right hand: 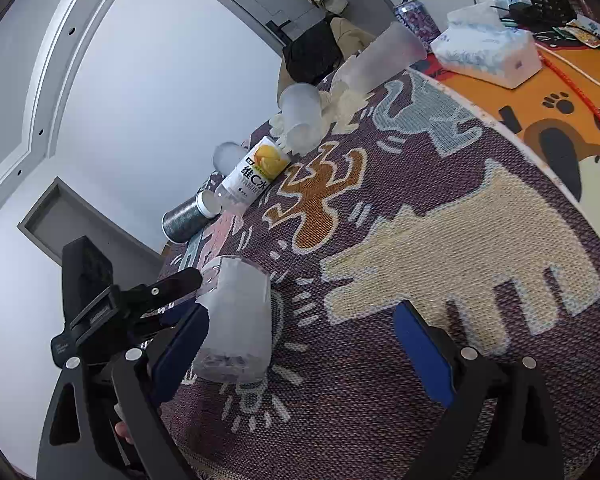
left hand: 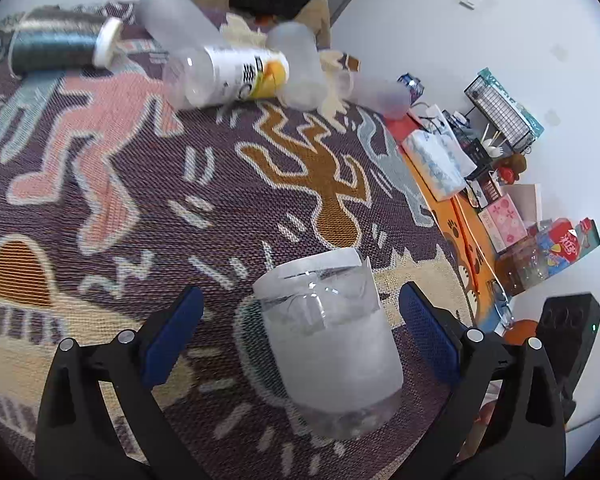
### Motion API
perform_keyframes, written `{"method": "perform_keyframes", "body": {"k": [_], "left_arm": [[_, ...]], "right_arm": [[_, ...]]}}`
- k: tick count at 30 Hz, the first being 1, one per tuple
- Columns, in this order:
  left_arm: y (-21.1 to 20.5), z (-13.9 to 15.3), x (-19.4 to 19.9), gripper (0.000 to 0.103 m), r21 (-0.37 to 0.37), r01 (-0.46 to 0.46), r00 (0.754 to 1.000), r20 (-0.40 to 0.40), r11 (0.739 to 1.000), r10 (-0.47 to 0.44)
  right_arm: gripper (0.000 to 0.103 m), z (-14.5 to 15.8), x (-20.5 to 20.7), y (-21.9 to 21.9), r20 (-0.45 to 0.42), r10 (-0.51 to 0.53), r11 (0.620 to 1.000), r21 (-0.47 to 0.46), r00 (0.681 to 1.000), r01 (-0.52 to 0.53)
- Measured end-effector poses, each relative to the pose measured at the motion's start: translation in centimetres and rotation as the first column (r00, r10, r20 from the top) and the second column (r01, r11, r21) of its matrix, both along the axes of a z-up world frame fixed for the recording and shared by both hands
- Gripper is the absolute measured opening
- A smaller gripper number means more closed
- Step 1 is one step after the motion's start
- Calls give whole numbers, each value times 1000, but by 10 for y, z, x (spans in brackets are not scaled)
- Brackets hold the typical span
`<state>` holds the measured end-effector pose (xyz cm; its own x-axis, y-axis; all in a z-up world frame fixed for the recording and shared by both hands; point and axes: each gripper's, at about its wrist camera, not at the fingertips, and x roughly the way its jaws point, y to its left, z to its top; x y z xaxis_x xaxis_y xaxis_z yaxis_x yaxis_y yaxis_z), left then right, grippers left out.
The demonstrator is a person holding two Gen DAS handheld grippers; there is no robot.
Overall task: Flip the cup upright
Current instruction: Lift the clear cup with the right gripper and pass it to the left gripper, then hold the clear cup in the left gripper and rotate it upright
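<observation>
A frosted plastic cup (left hand: 332,344) stands on the patterned woven mat (left hand: 140,208) between the blue pads of my left gripper (left hand: 300,340). The jaws stand wide on either side of the cup, and neither pad touches it. Its open rim faces up and away from the camera. In the right wrist view the same cup (right hand: 236,320) stands at the lower left with the left gripper's fingers (right hand: 180,280) beside it. My right gripper (right hand: 300,344) is open and empty, low over the mat, with its left pad close to the cup.
At the mat's far side lie a labelled clear bottle (left hand: 236,76), a dark glitter can (left hand: 56,40) and three more frosted cups (left hand: 296,64). A tissue pack (left hand: 432,160), boxes and a wire basket (left hand: 500,108) crowd the orange mat (right hand: 540,92) beyond.
</observation>
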<state>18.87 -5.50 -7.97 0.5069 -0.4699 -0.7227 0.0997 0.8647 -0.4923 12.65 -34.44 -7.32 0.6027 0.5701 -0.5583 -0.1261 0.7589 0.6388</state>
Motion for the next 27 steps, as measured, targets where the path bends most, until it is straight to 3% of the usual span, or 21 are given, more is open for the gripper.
{"method": "perform_keyframes", "body": {"k": [7,10,12,14,18,27], "left_arm": [[-10,-16,17,97,-28,19,996,-86,999,-21],[-14,-20,22,88,-28,29,994,-108,999,-32],[-14,-20,24,77,-35,35,993,-115,999,-38],[-17,-18,25,73,-40,51,991,-120,998,-55],[-21,-8,19,71,-14,77,993,-89,997,-78],[-30,34,-11,70,116,97,989,100,988,-109]], "right_arm": [[92,-3,-8,-16,6,-41,999,2,999,41],[92,-6,-11,-21,0,-52,999,8,999,52],[92,-8,-13,-23,-3,-57,998,10,998,58],[92,-9,-14,-24,-7,-61,998,13,998,61],[92,-8,-18,-24,0,-61,998,8,998,61],[92,-4,-22,-18,12,-55,998,3,998,55]]}}
